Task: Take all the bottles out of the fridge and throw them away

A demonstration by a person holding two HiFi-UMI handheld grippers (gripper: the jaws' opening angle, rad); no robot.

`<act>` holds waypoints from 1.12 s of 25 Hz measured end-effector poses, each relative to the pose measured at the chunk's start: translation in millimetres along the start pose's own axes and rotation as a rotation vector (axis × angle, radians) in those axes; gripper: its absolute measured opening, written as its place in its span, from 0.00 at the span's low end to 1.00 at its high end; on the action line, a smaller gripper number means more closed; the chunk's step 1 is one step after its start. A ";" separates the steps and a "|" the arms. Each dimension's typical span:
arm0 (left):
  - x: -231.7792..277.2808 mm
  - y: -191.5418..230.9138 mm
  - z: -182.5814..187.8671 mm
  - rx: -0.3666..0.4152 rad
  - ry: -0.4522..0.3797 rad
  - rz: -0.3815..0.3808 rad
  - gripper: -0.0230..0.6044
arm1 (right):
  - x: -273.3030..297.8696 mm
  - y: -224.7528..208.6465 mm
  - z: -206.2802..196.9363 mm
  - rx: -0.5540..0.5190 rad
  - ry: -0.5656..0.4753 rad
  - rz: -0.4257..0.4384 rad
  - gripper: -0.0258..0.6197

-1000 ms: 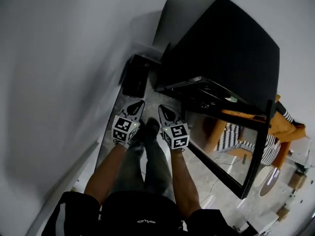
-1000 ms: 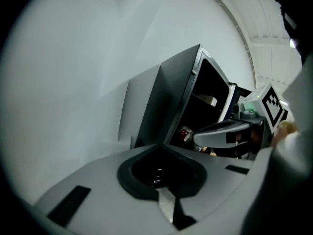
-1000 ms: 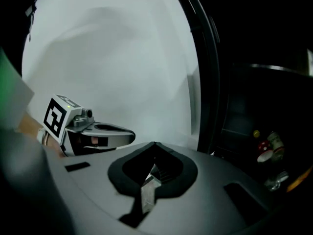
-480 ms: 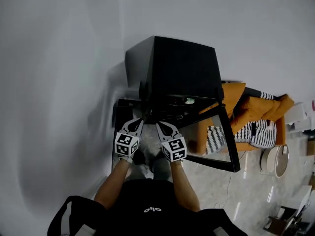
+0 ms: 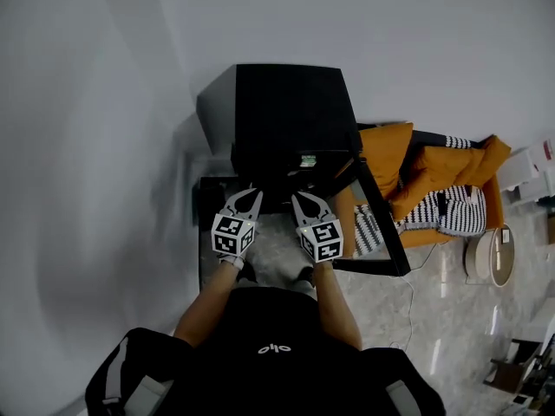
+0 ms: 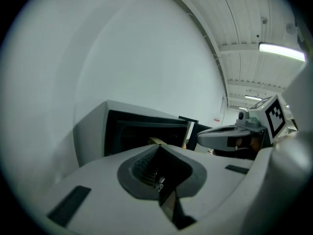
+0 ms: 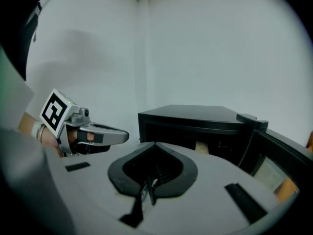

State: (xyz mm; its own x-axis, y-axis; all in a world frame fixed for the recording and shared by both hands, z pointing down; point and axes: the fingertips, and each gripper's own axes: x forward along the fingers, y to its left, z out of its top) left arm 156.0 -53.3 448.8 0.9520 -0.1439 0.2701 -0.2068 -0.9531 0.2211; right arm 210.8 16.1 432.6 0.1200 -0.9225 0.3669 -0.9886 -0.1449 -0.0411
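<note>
Standing before the black fridge (image 5: 290,111), you hold both claws side by side, low in front of your chest and aimed at its open front. The left claw (image 5: 251,194) has its jaws pressed fully together with nothing between them; the left gripper view shows the two pads meeting along one line. The right claw (image 5: 304,198) is likewise closed tight and empty, just beside the left one, and neither touches the fridge. The fridge stands on the floor (image 5: 381,319) at the foot of the white wall (image 5: 104,146), close to the room's corner. Its door (image 5: 388,224) is swung wide to your right, with its glass panel facing you. The interior is dark: a small tan item (image 7: 201,147) shows on a shelf near the door side, but you cannot tell whether it is a bottle, and no bottle can be made out clearly in any view. Beyond the open door, an orange armchair (image 5: 434,172) with a striped cushion (image 5: 460,211) sits against the same wall.
</note>
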 end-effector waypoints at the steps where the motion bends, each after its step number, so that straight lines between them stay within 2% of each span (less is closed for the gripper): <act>1: 4.1 -7.9 2.3 0.003 -0.002 -0.003 0.05 | -5.3 -8.1 1.0 0.000 -0.002 -0.004 0.05; 9: 41.9 -60.2 18.8 0.019 -0.020 -0.008 0.05 | -37.2 -66.3 5.8 0.021 -0.026 -0.020 0.05; 15: 53.8 -88.1 21.9 0.041 -0.024 -0.002 0.05 | -49.3 -81.2 -1.7 0.026 -0.025 -0.002 0.05; 23: 49.2 -86.8 24.5 0.039 -0.031 0.020 0.05 | -50.3 -86.1 -6.7 0.031 -0.020 0.003 0.05; 28: 41.8 -78.9 22.5 0.042 -0.026 0.008 0.05 | -43.9 -78.7 -12.0 0.043 -0.007 -0.012 0.05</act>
State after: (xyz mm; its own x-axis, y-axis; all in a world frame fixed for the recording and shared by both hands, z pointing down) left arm 217.2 9.8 421.6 0.9561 -0.1581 0.2469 -0.2054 -0.9621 0.1796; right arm 282.3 72.3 430.9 0.1329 -0.9230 0.3612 -0.9822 -0.1715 -0.0767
